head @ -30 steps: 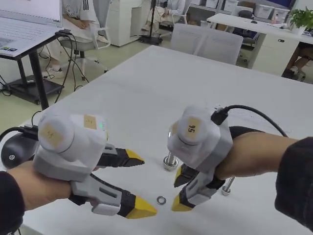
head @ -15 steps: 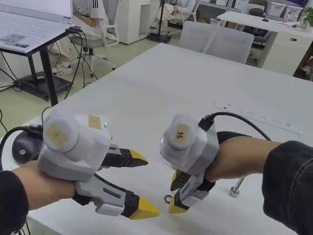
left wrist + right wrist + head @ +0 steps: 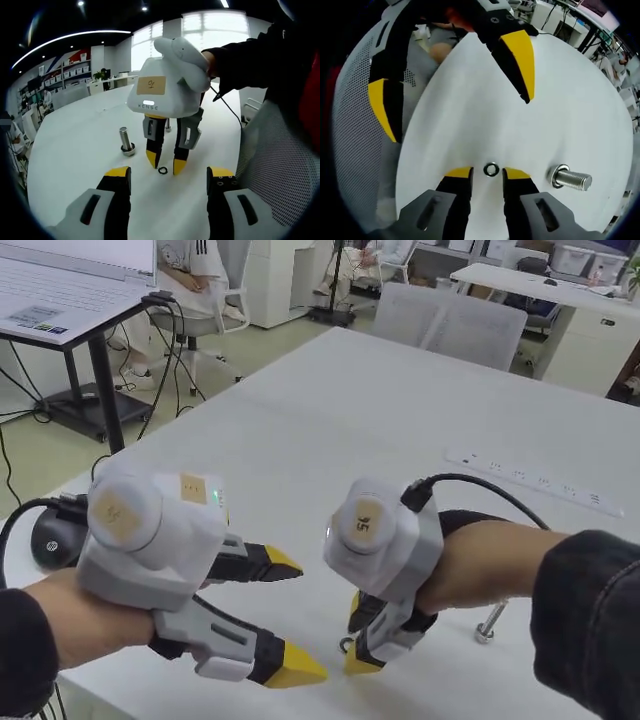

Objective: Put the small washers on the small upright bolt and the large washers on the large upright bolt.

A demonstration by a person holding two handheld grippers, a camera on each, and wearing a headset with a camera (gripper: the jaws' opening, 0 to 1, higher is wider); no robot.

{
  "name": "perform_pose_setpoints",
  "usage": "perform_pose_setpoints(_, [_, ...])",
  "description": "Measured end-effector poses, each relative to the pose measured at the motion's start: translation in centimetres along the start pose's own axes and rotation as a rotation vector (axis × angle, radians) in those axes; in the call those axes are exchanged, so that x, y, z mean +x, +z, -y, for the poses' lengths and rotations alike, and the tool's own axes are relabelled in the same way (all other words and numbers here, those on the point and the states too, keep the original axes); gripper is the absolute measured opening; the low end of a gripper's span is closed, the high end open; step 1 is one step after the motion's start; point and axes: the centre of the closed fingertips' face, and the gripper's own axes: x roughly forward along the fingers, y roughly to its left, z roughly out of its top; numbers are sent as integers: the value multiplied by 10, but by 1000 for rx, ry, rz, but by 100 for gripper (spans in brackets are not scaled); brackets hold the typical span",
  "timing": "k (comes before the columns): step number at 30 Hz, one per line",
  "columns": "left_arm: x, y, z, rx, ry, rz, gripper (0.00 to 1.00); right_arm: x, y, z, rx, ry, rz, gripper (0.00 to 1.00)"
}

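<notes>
Right gripper (image 3: 165, 161) is tip-down on the white table (image 3: 570, 100), jaws narrow either side of the small silver ring washer (image 3: 491, 169) lying flat, not pinching it. Left gripper (image 3: 300, 618) hovers close by, jaws wide.

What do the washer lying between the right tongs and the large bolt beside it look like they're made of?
The washer looks like steel: a thin dark grey ring with a dull sheen, though it is too small to be sure. The large upright bolt is bright silvery metal, probably plated steel, its threads catching the light.
</notes>
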Motion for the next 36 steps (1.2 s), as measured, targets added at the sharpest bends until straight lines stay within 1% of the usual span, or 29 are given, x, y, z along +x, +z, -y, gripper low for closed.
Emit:
perform_pose_setpoints(5, [1,1,1,2,0,1,60,0,0,1,-7,-2,-2,20])
perform_pose_setpoints(8, [0,1,1,0,0,0,60,0,0,2,-17,-9,-4,15])
perform_pose_setpoints(13, [1,0,3,-2,0,-2,60,1,0,2,-19,-10,-4,14])
perform_pose_setpoints(26, [2,1,2,2,-3,-5,60,0,-2,2,-8,-12,-9,13])
perform_pose_setpoints(31, [4,3,2,6,-8,-6,60,-7,-6,4,1,-22,-3,13])
perform_pose_setpoints(36, [7,7,3,17,-15,-6,60,-14,-11,3,19,-32,-1,13])
